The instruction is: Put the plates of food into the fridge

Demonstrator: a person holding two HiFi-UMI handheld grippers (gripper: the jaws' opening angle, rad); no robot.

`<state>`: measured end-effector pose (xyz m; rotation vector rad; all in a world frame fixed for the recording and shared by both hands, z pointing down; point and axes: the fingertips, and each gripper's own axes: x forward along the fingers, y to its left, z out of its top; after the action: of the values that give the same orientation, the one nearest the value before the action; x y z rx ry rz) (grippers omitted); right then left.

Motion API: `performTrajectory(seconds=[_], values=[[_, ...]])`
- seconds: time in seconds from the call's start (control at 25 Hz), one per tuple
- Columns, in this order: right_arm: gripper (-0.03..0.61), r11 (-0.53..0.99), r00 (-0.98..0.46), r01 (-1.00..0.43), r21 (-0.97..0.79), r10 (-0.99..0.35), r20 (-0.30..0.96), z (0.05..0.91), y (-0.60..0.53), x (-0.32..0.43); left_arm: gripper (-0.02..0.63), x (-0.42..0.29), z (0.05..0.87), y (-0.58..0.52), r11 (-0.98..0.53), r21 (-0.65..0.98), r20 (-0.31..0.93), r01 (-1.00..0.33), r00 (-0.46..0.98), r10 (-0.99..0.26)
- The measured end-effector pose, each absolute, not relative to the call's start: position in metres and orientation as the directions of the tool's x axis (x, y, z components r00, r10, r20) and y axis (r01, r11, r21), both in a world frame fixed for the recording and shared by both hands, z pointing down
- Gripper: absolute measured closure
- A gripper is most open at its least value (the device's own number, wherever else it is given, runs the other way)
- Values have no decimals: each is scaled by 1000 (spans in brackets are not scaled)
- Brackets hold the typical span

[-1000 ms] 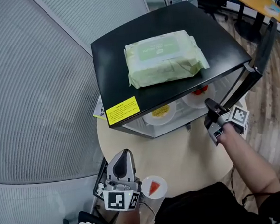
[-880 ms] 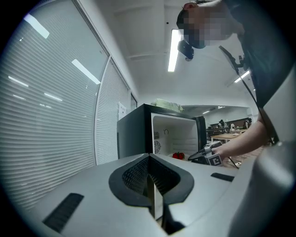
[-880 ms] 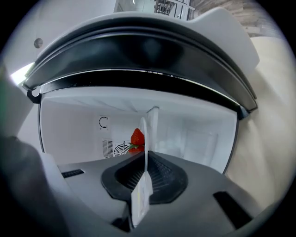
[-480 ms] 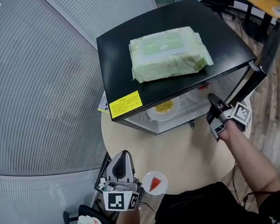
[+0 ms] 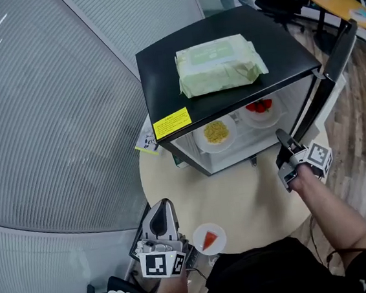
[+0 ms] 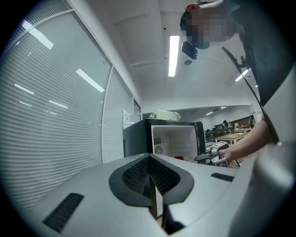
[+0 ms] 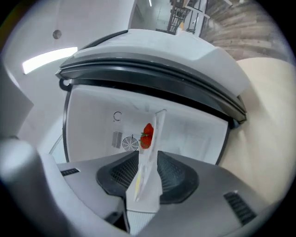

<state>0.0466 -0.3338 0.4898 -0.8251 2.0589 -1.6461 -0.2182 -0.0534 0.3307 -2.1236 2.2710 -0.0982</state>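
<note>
Two plates lie in the open fridge (image 5: pixel 163 79), and a third lies outside.
The right gripper (image 5: pixel 279 137) fingers have just been opening and stand narrowly apart. The rim of the strawberry plate (image 5: pixel 259 108) is loose between them, and the yellow-food plate (image 5: pixel 215 132) lies to their left. The left gripper (image 5: pixel 164 206) fingers are closed together on nothing. The watermelon plate (image 5: pixel 209 240) rests on the tabletop (image 5: pixel 240 195), behind and right of them.

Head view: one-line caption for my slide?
Open black fridge on round table holds a yellow-food plate and a strawberry plate, wipes pack on top; a watermelon-slice plate sits beside the left tool.
</note>
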Motion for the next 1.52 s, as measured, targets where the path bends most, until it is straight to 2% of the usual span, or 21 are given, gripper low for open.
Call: performTrajectory(seconds=[0.12, 0.36, 0.56, 0.92, 1.24, 1.52], values=[[472, 174, -771, -241, -955, -632, 79, 490, -293, 46, 610, -220, 334, -44, 31, -63, 16, -998, -32, -999], [473, 133, -729, -213, -968, -681, 67, 488, -220, 40, 609, -241, 309, 1, -44, -50, -59, -998, 46, -997], [474, 111, -712, -223, -968, -698, 84, 499, -149, 11, 609, -275, 303, 53, -87, -79, -46, -993, 91, -995], [474, -2, -652, -357, -934, -716, 251, 570, 22, -46, 609, -341, 318, 145, -141, -87, -9, -986, 143, -990], [472, -157, -668, -450, -879, -594, 448, 667, 163, -82, 609, -350, 349, 188, -196, -102, 41, -975, 193, -980], [472, -290, -645, -360, -887, -610, 461, 722, 181, -104, 609, -349, 351, 204, -233, -191, 109, -954, 215, -970]])
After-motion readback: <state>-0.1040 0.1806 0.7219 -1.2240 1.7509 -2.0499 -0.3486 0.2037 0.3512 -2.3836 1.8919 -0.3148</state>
